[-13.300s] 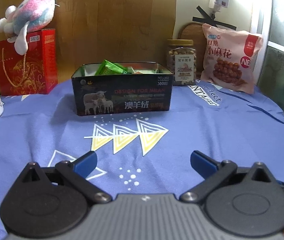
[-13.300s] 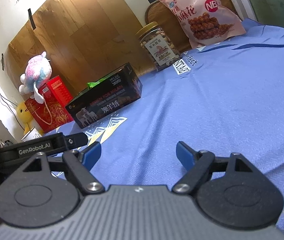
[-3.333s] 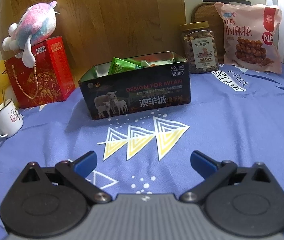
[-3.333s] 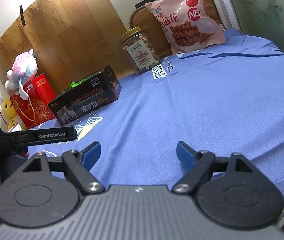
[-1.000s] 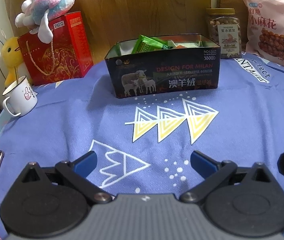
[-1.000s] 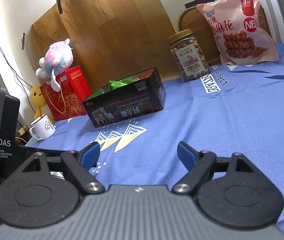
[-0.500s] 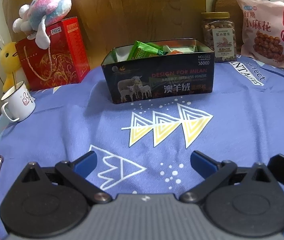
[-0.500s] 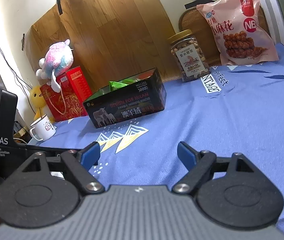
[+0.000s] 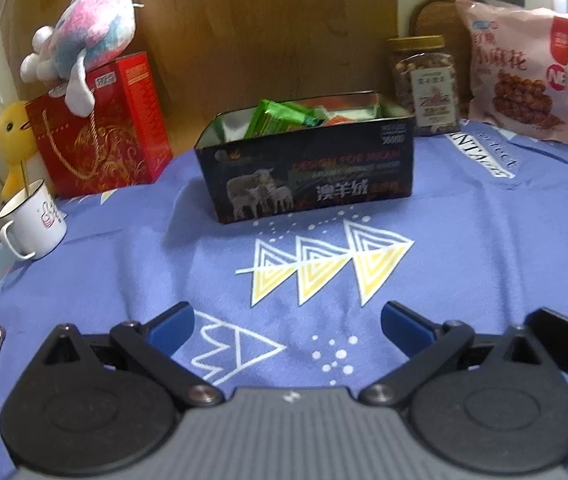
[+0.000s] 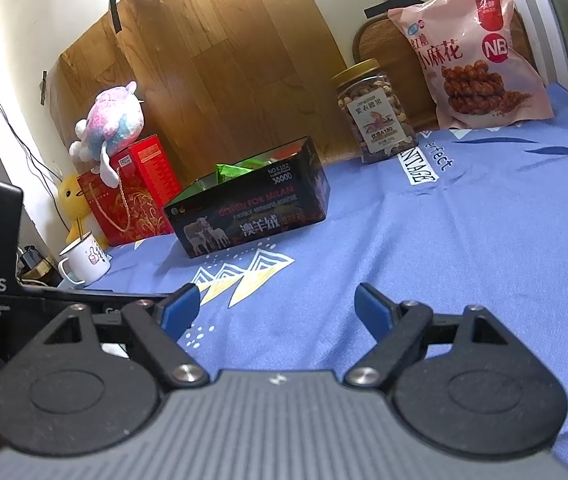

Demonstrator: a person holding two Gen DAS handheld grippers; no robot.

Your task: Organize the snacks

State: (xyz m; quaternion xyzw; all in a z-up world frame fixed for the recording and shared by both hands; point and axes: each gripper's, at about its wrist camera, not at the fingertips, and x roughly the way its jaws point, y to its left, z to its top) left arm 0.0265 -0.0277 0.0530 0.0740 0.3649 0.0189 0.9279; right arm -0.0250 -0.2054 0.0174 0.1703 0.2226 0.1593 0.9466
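— How do the jaws stand?
— The left gripper and right gripper both gape, empty, blue-tipped.
— Below them?
— Blue printed cloth, wood panel behind.
— The snacks?
— In the dark rectangular tin well ahead; jar and pink bag beyond.

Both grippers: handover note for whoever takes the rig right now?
Left gripper: open, empty, low over the blue cloth.
Right gripper: open, empty, beside it.
Black tin: mid-table, green packets and other snacks inside.
Nut jar and pink snack bag: upright at the back, outside the tin.
Done: small packets appear binned. Left: probably jar and bag, if they belong in the tidy-up.
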